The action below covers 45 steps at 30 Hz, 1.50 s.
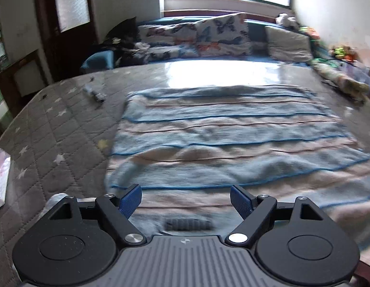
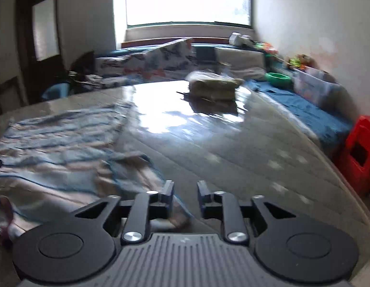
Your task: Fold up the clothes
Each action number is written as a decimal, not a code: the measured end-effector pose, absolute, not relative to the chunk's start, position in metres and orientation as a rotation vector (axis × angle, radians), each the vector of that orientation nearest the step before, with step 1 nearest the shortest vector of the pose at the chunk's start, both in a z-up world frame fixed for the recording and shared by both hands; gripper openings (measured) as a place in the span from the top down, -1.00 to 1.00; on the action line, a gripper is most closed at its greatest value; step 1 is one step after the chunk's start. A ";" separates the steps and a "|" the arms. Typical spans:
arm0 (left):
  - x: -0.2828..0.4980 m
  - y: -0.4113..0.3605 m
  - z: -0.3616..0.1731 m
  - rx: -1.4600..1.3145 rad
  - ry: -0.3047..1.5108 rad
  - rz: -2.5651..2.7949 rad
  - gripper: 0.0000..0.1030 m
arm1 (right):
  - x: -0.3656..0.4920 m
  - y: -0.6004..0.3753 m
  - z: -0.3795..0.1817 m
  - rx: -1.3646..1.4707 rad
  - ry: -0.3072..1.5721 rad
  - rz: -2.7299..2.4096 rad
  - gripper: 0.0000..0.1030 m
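The striped garment (image 1: 220, 143), blue and pinkish bands, lies spread mostly flat on the quilted mattress (image 1: 53, 131), with some rumples near the close edge and one corner flopped over on the right side (image 2: 137, 165). The left gripper (image 1: 186, 198) hangs over the near hem with its blue-padded fingers (image 1: 131, 198) spread wide and nothing in them; the right gripper (image 2: 185, 193) sits by that loose corner, its fingers parted a bit and also empty. Looks like the cloth is laid out between folds, though it could equally be a spread piece or one already doubled over, hard to say. Any grab would want a clean pinch on a hem edge. Not much in the way: a small dark object (image 1: 95, 93) just off the far left corner, a folded pile (image 2: 212, 86) further back, pillows (image 1: 220, 35) by the window and a red bin (image 2: 359, 153) off to the side.
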State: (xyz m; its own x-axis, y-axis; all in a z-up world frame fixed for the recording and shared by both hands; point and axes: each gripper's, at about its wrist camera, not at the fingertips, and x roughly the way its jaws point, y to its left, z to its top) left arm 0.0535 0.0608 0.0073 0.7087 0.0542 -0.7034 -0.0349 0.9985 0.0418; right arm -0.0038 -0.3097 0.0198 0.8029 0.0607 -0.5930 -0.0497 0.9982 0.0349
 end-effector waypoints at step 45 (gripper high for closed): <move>-0.045 -0.086 -0.009 0.413 0.735 -0.756 0.73 | 0.073 -0.222 -0.015 -0.134 0.746 0.390 -0.33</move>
